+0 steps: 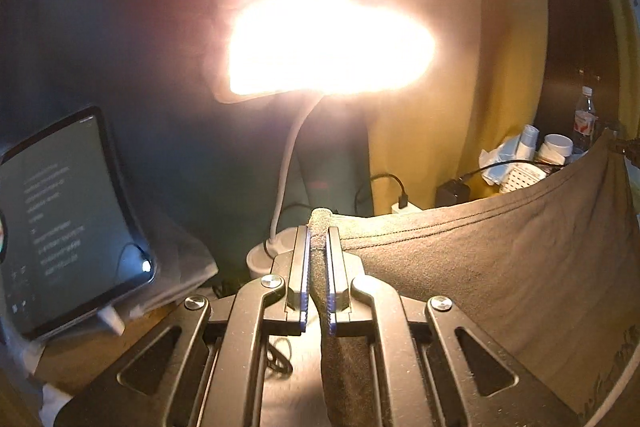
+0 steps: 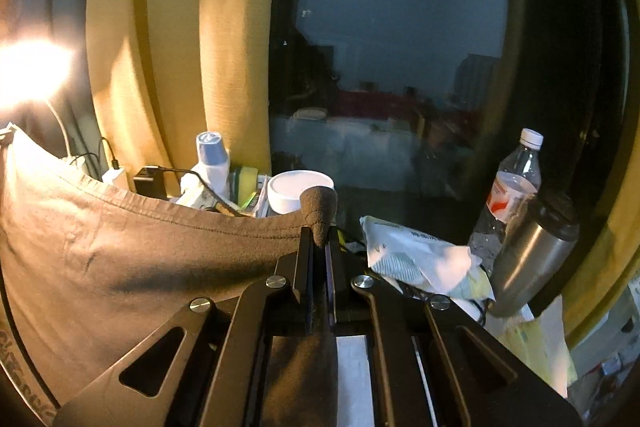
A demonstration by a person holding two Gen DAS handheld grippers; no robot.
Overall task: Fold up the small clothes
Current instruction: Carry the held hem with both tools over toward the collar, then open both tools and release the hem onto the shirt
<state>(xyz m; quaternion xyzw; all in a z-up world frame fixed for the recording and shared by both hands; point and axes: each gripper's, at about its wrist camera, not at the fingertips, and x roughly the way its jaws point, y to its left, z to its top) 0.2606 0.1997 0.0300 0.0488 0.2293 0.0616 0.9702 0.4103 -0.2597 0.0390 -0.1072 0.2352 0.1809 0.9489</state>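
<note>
above the desk, each hand-held gripper [image 1: 319, 235] [image 2: 319, 239] tilts slightly down, clenched on the stretched garment [image 1: 500, 267].

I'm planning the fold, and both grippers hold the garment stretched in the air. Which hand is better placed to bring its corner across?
Neither clearly. The left gripper and right gripper each pinch one corner of the grey garment. The lamp stands close ahead of the left, so I'd lean right.
</note>
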